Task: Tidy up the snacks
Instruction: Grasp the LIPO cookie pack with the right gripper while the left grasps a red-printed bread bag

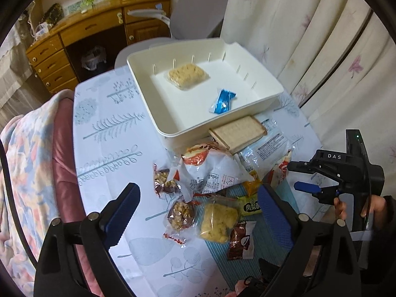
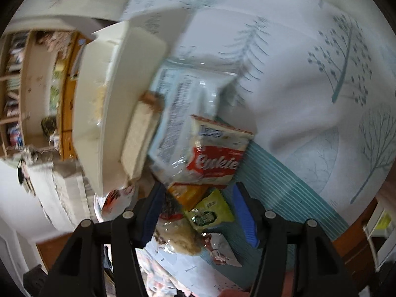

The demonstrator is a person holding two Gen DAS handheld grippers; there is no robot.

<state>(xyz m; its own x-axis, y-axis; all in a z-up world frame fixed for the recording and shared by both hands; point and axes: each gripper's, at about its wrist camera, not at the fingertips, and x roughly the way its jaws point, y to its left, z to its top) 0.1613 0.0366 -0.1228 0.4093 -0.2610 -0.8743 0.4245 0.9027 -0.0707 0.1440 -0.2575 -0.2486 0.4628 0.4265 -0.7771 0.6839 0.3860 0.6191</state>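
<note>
A cream plastic bin sits on the table and holds a pale rice-crisp cake and a blue wrapped candy. In front of it lies a heap of snacks: a wafer bar, walnut-date packs, a yellow crisp cake, a brown packet. My left gripper hangs open above this heap, touching nothing. My right gripper is rolled sideways and open over a green-yellow packet, below a red-and-white cookie pack; it also shows in the left wrist view.
The table wears a white cloth with blue tree prints and a teal striped mat. A pink floral blanket lies at the left edge, a grey chair and wooden desk behind, curtains to the right.
</note>
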